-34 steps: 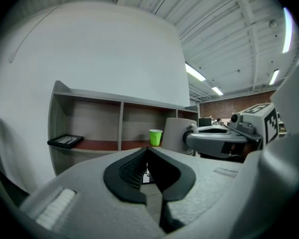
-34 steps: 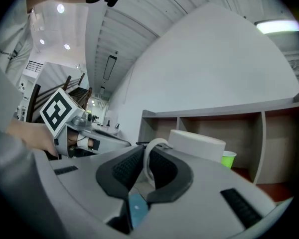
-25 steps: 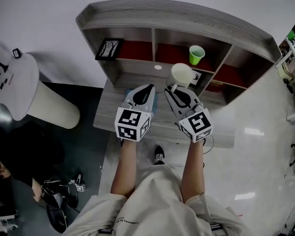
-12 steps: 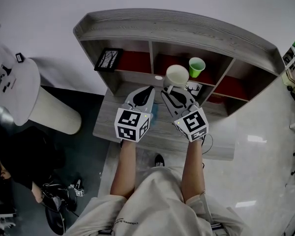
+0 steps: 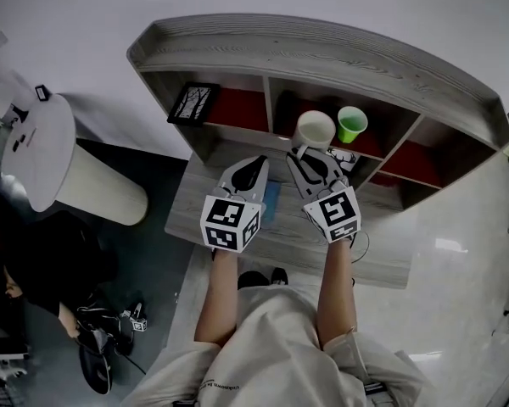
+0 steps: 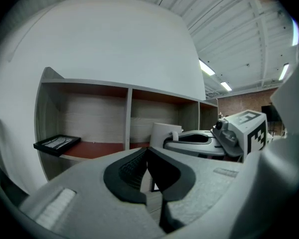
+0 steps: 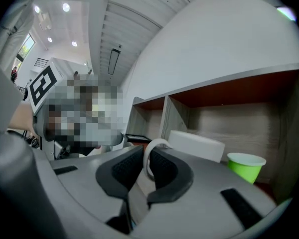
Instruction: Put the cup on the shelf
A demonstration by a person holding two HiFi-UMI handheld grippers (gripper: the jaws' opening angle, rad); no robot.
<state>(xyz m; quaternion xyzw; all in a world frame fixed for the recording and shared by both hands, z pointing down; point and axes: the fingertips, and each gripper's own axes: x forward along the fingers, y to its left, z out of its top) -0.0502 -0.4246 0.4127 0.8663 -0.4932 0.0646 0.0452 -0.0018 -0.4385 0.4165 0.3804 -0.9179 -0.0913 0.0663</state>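
I've got the right gripper clamped hard on the handle of the white cup, the loop pinched between the two pads, so the grasp looks sound. The cup is upright at the mouth of the middle compartment of the shelf, just beside the green cup that already stands in there. The left compartment holds a picture frame, well apart from the action.

The left gripper hangs alongside over the desk, its jaws closed together with nothing between them, so it has no part in this.

As for progress, I'd say the pick-up and the carry are done and we're at the placing. The cup is at the opening, but from the steep head view I can't tell whether its base is on the shelf board or just above it, and the gripper views don't show the underside either. What's left, by my reading, is to get the cup fully inside, settle it flat, open the jaws off the handle and back the gripper out without nudging the green cup, which sits close on the right.
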